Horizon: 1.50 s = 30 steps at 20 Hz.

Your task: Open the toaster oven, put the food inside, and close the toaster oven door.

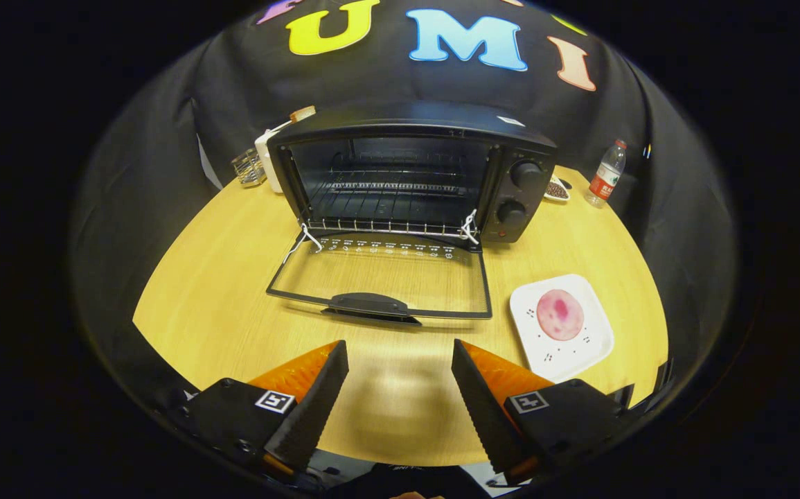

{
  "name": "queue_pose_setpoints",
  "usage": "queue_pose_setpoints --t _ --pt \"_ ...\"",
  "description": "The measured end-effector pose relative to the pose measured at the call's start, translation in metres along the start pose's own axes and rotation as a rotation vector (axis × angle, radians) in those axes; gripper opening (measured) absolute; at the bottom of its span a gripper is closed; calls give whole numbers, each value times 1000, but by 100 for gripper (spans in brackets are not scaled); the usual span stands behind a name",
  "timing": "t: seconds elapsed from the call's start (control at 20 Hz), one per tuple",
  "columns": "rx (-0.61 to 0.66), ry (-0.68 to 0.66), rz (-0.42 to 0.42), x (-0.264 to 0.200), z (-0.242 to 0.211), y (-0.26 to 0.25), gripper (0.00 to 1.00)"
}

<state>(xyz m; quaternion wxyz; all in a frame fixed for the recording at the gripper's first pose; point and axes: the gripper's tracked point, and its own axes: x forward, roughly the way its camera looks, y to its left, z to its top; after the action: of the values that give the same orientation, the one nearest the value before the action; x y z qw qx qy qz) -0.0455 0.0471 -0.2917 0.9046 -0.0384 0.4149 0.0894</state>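
With the oven (410,173) door (379,277) already swung down flat onto the bench (212,298), the first step looks done and the food (560,314) is next. The tongs (400,388) hover low over the bench with their two fingers spread well apart and nothing between them; the door's handle (370,305) lies just ahead of them.

The food is a round pink slice, darker at the middle, lying on a small white plate (597,346) ahead and to the right of the fingers, beside the door's right corner. It looks thin, soft and light, perhaps slick on top, so pinching it directly could tear or smear it. The safer hold, I judge, is the plate's near rim: stiff, probably glazed and slippery, so it needs a firm, level grip to keep the slice from sliding off. The rack (389,201) inside sits bare and looks wide enough for it.

White ties (467,227) fasten the rack's front bar at both corners. Two knobs (519,190) sit on the right panel. A row of small marks runs along the door's hinge edge, too small to read. The bottle (606,174) behind the oven carries a red label, also unreadable.
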Motion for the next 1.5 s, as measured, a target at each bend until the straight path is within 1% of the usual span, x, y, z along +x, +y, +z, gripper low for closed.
queue_pose_setpoints --t 0.2,0.4,0.6,0.8,1.0,1.15,1.3,1.5 --pt "3 -10 -35 -24 3 -40 96" --pt "7 7 -62 -36 6 -81 97" --pt "-12 49 -84 -35 2 -130 97" --pt "-45 107 -91 -21 -5 -180 97" --pt "-59 151 -56 -3 -9 -222 97" --pt "-66 183 -21 16 -12 -244 97" --pt "-84 218 15 35 -18 -257 97" --pt "-86 286 37 60 -31 -272 97"
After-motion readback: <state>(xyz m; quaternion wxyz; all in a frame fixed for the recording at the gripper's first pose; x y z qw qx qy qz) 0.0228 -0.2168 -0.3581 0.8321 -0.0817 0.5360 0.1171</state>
